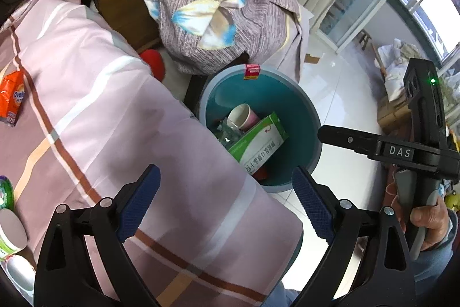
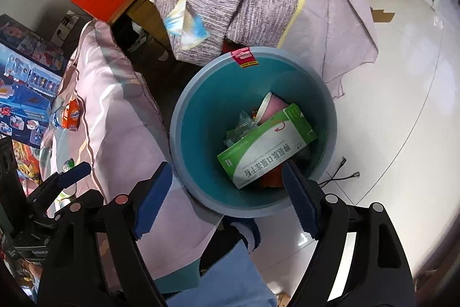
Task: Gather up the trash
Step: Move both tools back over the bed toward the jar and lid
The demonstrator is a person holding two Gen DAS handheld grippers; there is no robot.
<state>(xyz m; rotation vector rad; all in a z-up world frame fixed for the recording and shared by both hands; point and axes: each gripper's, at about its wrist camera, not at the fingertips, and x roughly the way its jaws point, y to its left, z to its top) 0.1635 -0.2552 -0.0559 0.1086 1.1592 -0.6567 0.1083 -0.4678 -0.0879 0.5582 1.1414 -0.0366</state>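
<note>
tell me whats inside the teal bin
Inside the bin: a green-and-white box on top, a pink paper cup, crumpled clear plastic. Something red underneath is mostly covered.

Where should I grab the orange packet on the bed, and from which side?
Take the orange packet across its short width, near the puffy middle, coming down from above. It lies flat on the pink bedcover, so only the top face is free, and the soft cover should give under the fingers. The left gripper is open and closer.
</note>
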